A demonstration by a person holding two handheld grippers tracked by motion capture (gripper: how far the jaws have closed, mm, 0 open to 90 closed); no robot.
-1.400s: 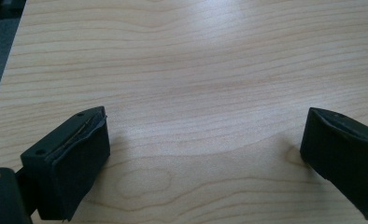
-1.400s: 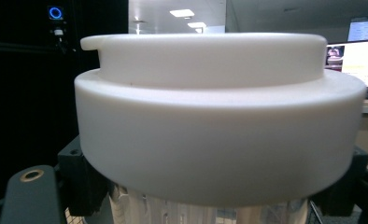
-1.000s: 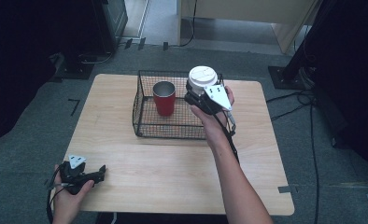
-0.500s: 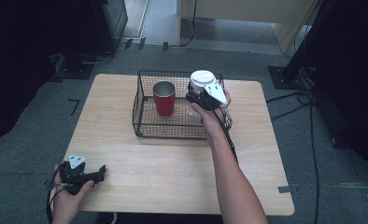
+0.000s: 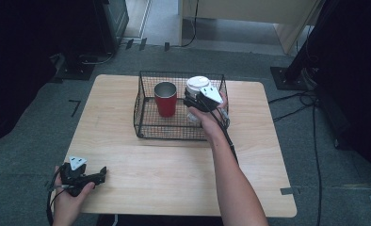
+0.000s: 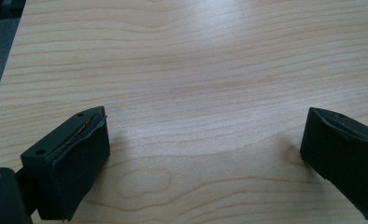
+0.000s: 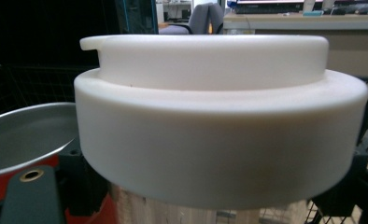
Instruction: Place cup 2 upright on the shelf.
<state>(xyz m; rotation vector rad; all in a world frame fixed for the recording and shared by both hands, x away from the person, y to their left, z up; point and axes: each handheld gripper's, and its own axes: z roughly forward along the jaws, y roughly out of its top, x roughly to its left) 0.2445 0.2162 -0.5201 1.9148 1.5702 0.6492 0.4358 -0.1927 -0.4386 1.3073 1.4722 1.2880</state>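
Note:
My right gripper (image 5: 196, 100) is shut on a cup with a white lid (image 5: 197, 84), just under the lid, and holds it upright inside the right half of a black wire basket (image 5: 140, 107). A red cup (image 5: 165, 99) with a metal inside stands in the basket just to its left. In the right gripper view the white lid (image 7: 215, 135) looms close, the red cup (image 7: 18, 140) is at the left and my right gripper (image 7: 215, 203) grips below the lid. My left gripper (image 5: 98, 175) rests open at the table's front left corner, and in its own view my left gripper (image 6: 205, 154) has bare wood between its jaws.
The wooden table (image 5: 174, 165) has a wide bare stretch in front of the basket. Grey floor surrounds it, with cables (image 5: 296, 101) to the right and dark stands behind. The right forearm (image 5: 230, 179) crosses the table's front half.
The right hand has sunk with the lidded cup, bringing it down into the basket and slightly left, closer to the red cup. The left gripper has stayed put.

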